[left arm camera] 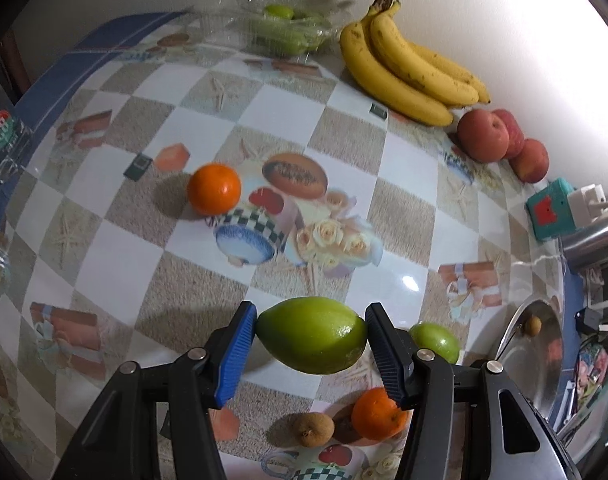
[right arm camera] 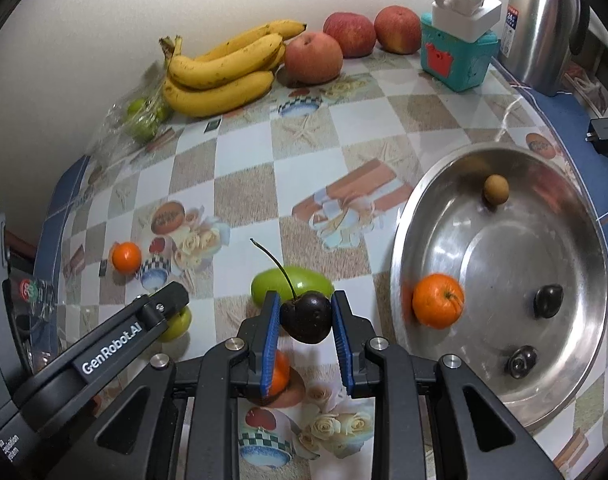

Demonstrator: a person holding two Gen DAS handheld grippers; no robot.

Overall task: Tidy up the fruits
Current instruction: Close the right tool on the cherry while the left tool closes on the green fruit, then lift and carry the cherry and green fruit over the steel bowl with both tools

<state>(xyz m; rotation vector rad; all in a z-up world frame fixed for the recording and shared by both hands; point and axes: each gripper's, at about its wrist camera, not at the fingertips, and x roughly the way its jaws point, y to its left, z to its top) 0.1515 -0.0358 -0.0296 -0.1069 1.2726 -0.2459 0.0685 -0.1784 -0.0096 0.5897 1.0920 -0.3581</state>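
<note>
**Two fruits in hand, steel bowl waiting**

We hold a green fruit (left arm camera: 312, 336) end to end between the left gripper (left arm camera: 311, 354) pads, lifted clear of the table (left arm camera: 404, 184). Our right gripper (right arm camera: 306, 334) pinches a dark cherry (right arm camera: 306, 318) by its sides, stem upward so it stays free. The steel bowl (right arm camera: 500, 396) sits just to the cherry's right, already holding an orange (right arm camera: 438, 300), a brown fruit and two dark fruits, so we judge the cherry belongs there. Bananas (right arm camera: 219, 76) and apples (right arm camera: 314, 58) line the wall beyond the bowl.
</note>
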